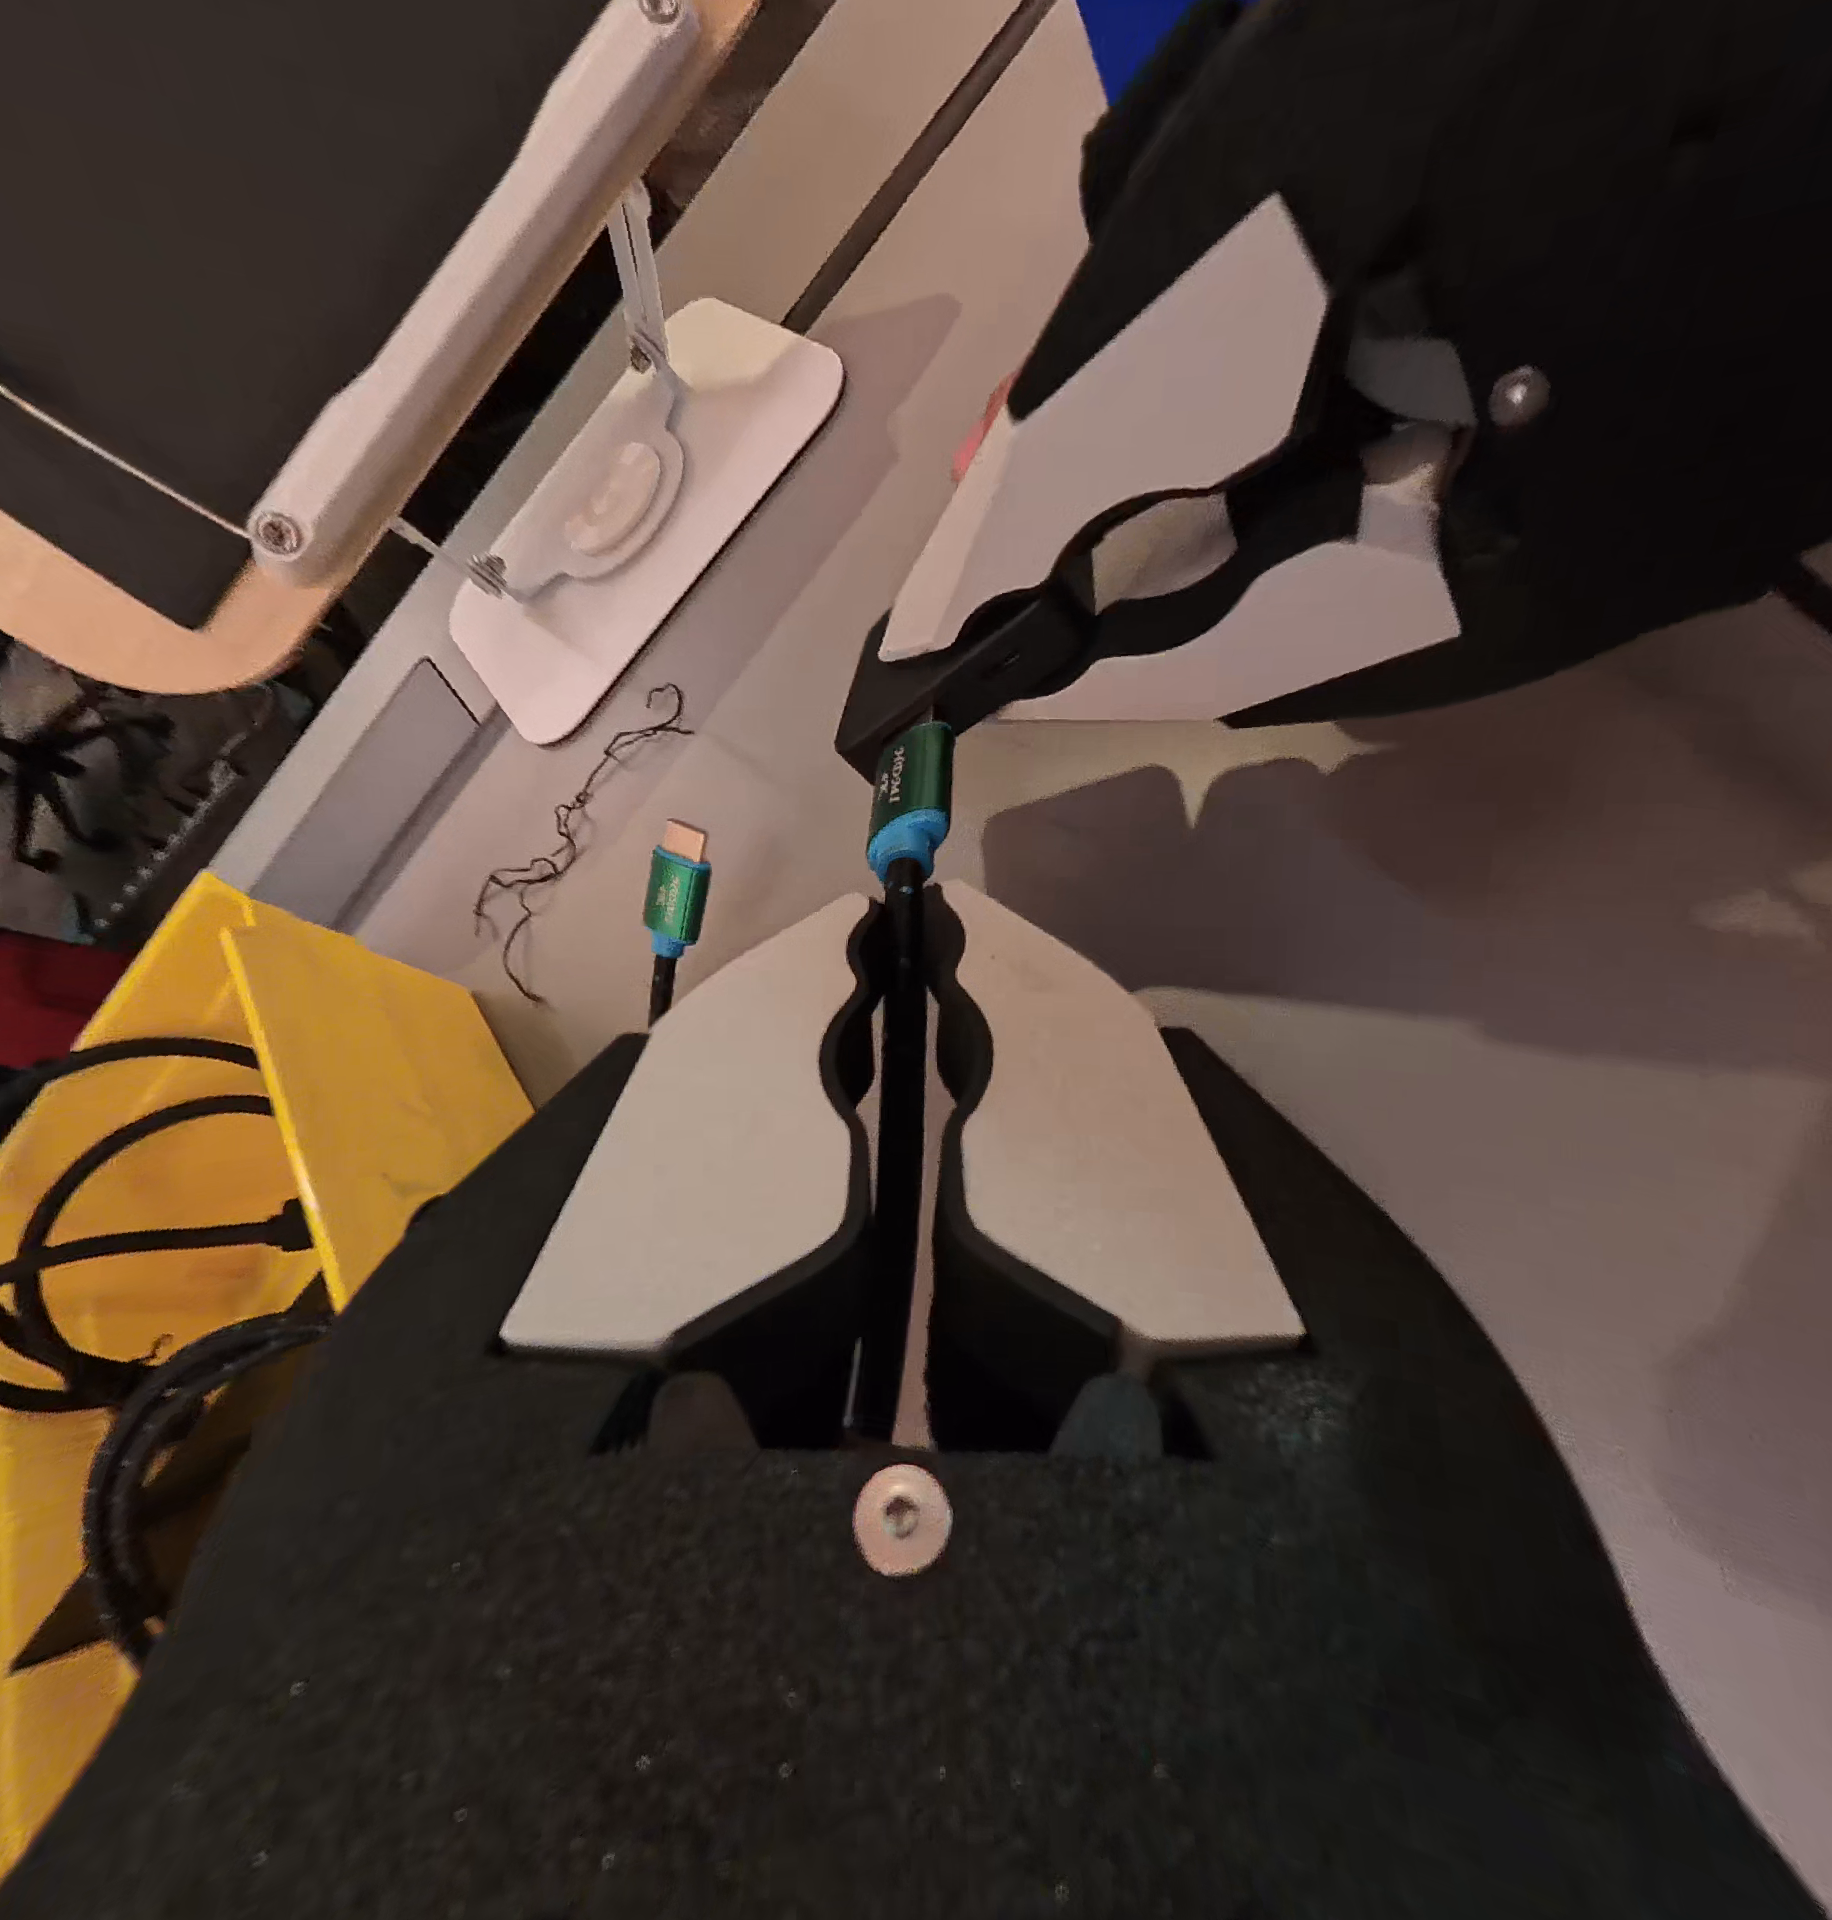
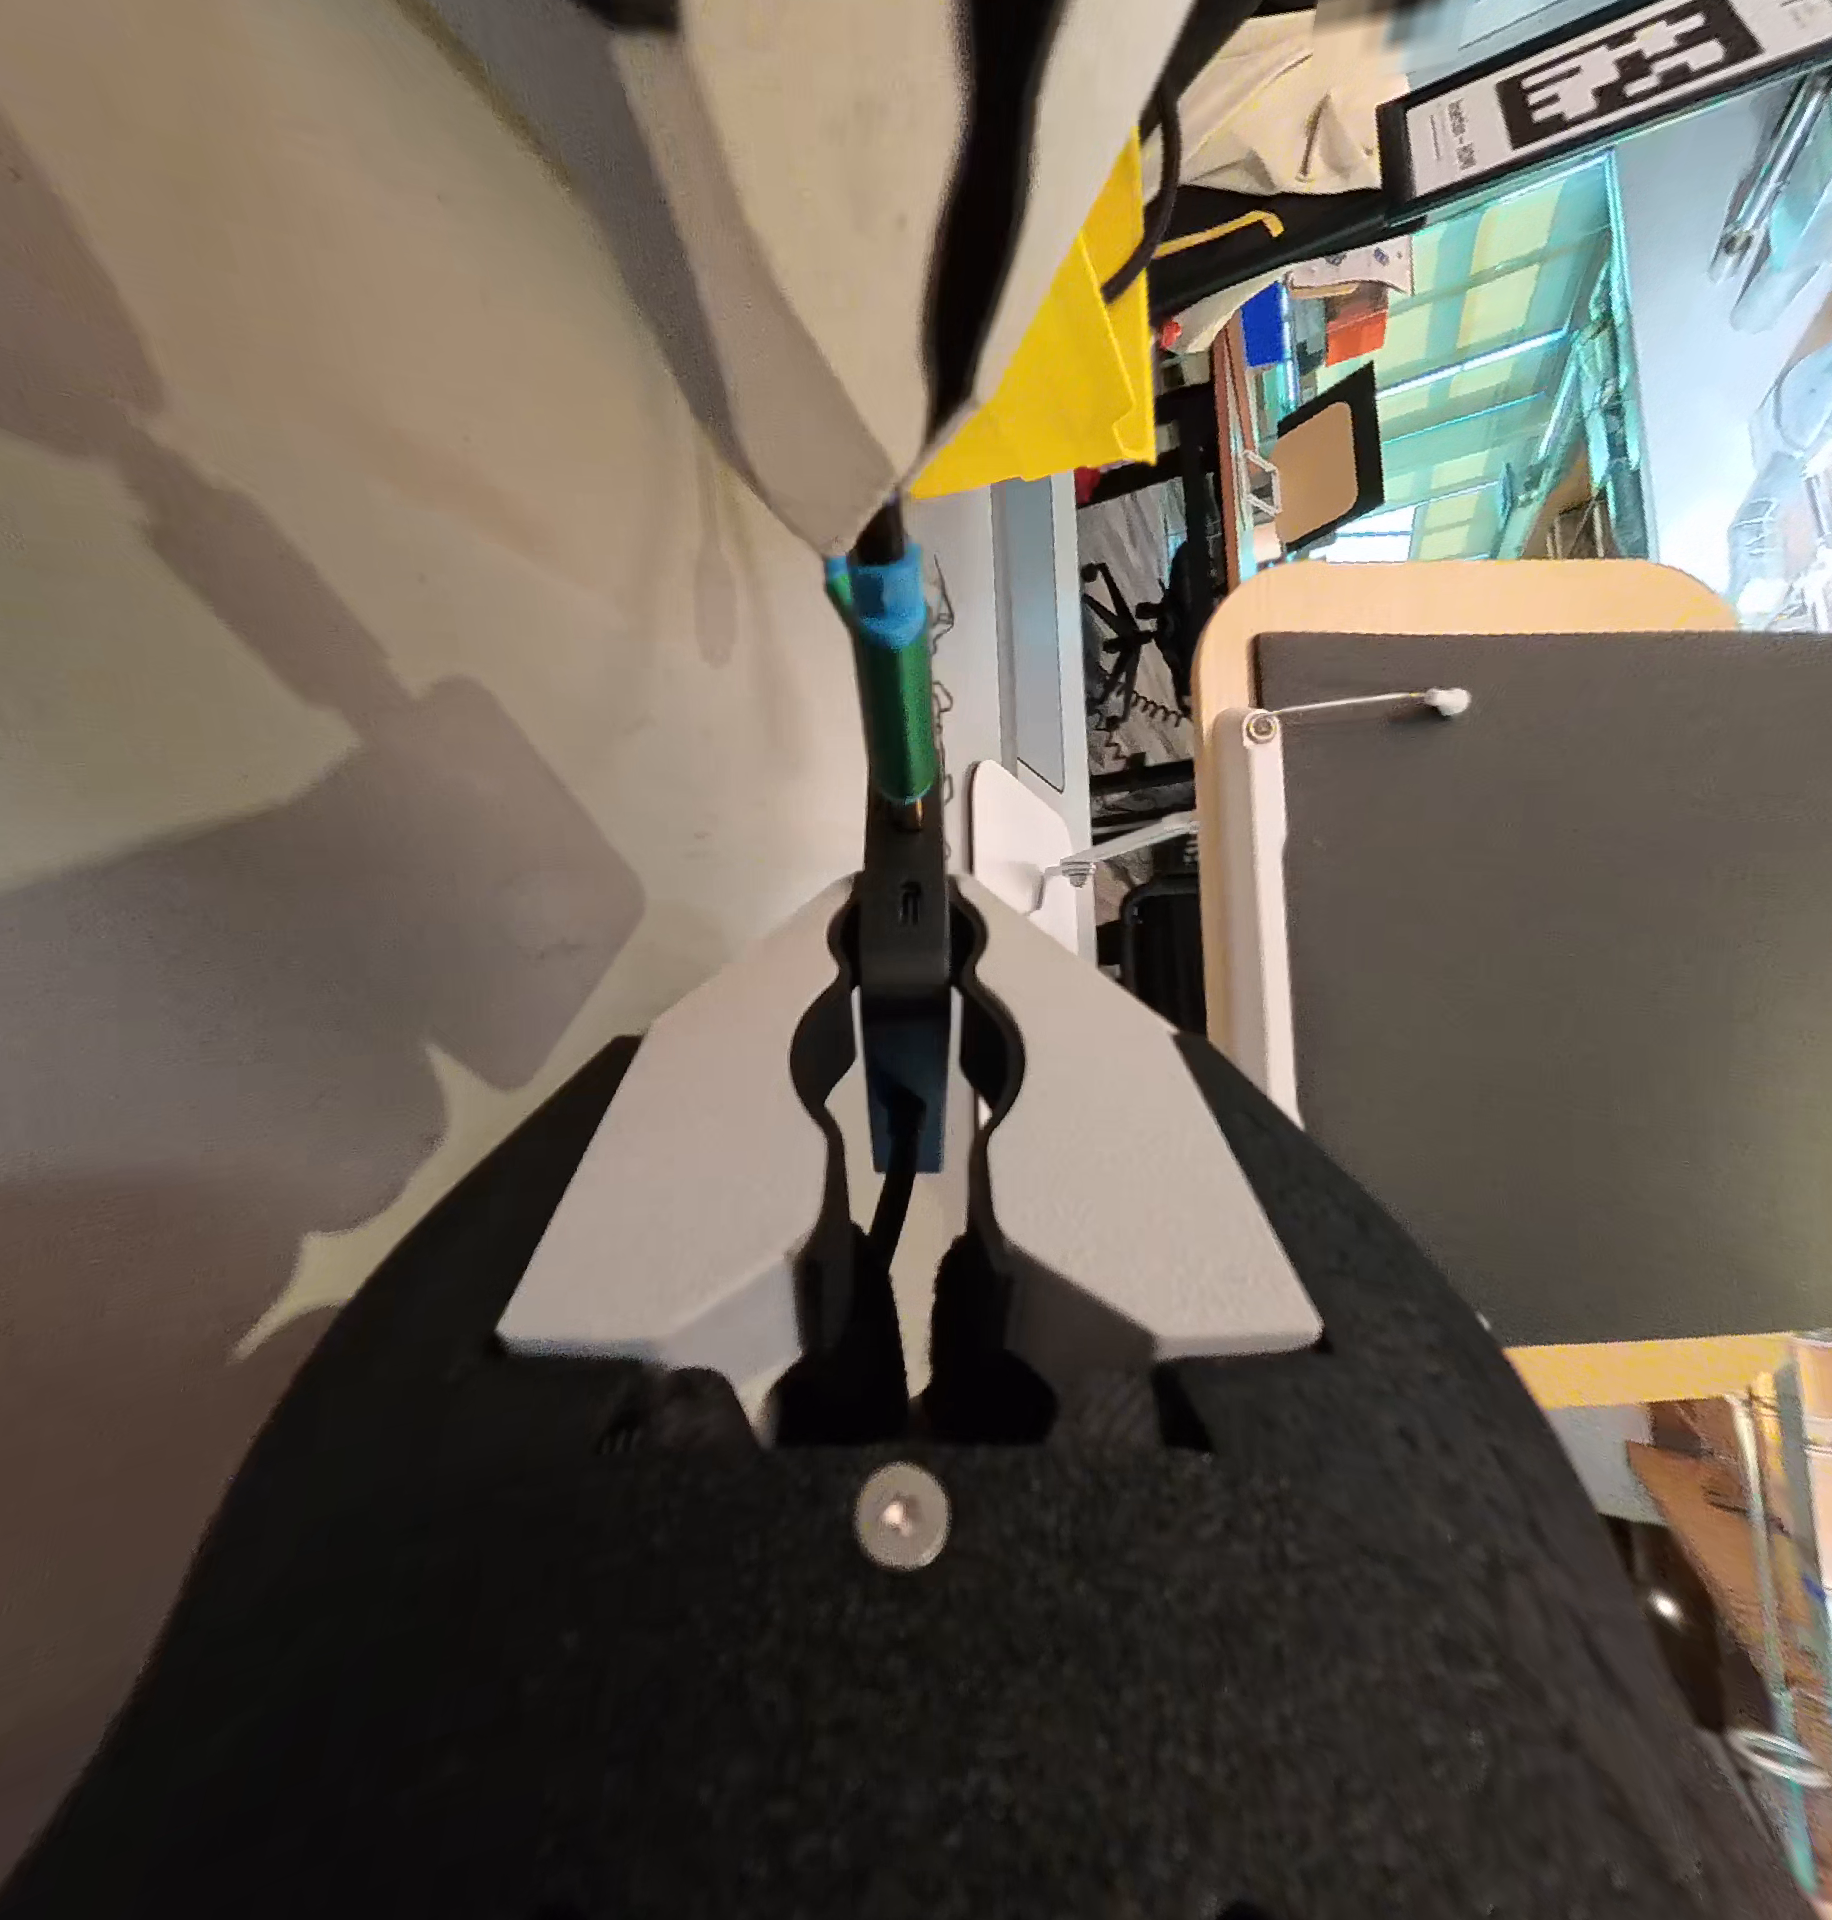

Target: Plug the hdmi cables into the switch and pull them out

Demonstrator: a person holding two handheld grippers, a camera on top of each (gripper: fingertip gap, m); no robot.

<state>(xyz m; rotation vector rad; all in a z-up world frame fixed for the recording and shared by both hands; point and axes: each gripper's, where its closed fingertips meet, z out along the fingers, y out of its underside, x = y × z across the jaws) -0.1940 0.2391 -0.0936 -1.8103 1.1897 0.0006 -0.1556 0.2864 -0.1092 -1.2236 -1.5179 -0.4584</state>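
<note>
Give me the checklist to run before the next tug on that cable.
1. Left tongs shut on cable behind the plug: ok.
2. Right tongs shut on switch: ok.
3. Plug at the switch port: ok; how deep it sits: cannot tell.
4. Cable in line with plug and port: ok.
5. Spare plug lying apart on the table: ok.

Spare plug (image 1: 680,896) on table (image 1: 1514,1143) left of plugged cable (image 1: 907,795); switch (image 1: 953,665) beyond.
</note>
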